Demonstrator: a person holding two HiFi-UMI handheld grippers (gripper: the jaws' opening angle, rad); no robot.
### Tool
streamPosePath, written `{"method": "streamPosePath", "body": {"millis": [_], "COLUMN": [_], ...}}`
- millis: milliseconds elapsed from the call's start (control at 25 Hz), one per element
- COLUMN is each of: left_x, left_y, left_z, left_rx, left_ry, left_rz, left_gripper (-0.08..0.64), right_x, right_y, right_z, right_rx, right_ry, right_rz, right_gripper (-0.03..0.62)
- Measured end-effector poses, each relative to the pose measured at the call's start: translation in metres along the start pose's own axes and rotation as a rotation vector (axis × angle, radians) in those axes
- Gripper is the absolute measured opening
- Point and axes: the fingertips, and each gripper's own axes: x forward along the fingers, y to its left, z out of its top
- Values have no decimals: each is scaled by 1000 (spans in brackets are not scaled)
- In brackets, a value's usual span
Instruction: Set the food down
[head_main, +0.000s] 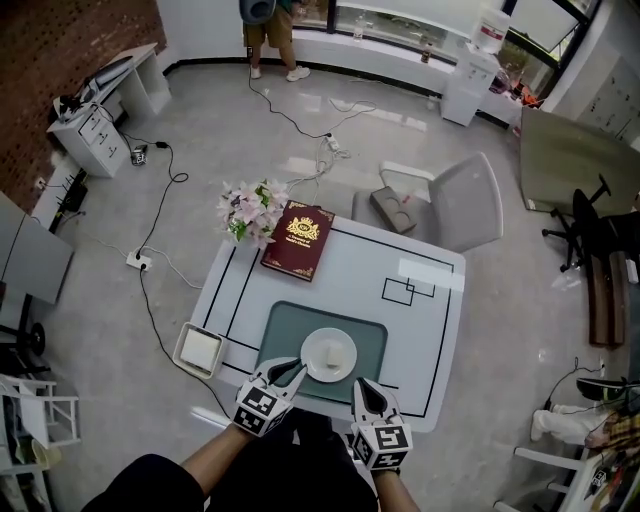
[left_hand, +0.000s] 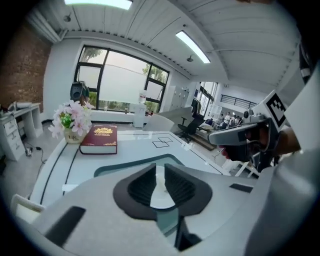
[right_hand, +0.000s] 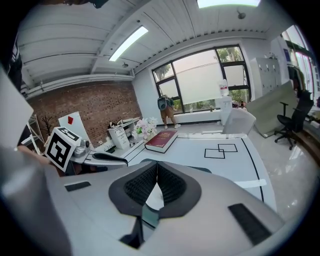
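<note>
A white plate (head_main: 329, 354) with a small pale piece of food (head_main: 334, 353) on it rests on the teal placemat (head_main: 285, 325) at the near side of the white table (head_main: 440, 330). My left gripper (head_main: 292, 369) hovers at the plate's near left rim, its jaws drawn to a thin slit with nothing in it. My right gripper (head_main: 364, 388) hangs at the plate's near right, shut and empty. In the left gripper view the plate (left_hand: 161, 197) shows through the slit of the left gripper (left_hand: 160, 172). The right gripper (right_hand: 157, 172) has its pads meeting at the tips.
A dark red book (head_main: 299, 238) and a vase of pink flowers (head_main: 250, 210) stand at the table's far left. A square white dish (head_main: 200, 349) sits at the left edge. A grey chair (head_main: 455, 205) stands behind the table. Cables cross the floor; a person (head_main: 270, 30) stands far back.
</note>
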Motion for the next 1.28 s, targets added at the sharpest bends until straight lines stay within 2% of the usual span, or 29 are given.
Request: {"method": "streamPosePath", "body": {"millis": [80,280,440,560,640,880,1040,1280], "left_x": [-9,-25,-36,-43,-50,-72,-98,-137], "left_y": [-1,-19,-36,-49,-54,-64,-61,-65], "left_z": [11,34,38,36,36,22,22,1], "left_rx": [43,83,62,37,47,44,70,46], "left_ry": [-41,-131,-149,-154,-162,-182,-211,-249], "left_rz": [53,90,106,92,87,40,4,-13], "left_gripper": [11,5,5,5,5,5,5,5], "right_x": [-4,-15,-26,-30,-35,-52,-65,-92], "right_y": [1,3,9,14,20,38,65,102], "right_z": [-1,-1,1,-2,-1,1,-2,-13], "right_rx": [1,11,-7,-31,-36,-58,-45,-50], "right_ry": [-7,-42,-86,-105,-119,-166,-204,-226], "right_rz": [6,19,27,27,20,-54,-100,-158], "right_gripper": [9,9,9,9,9,9,9,9]}}
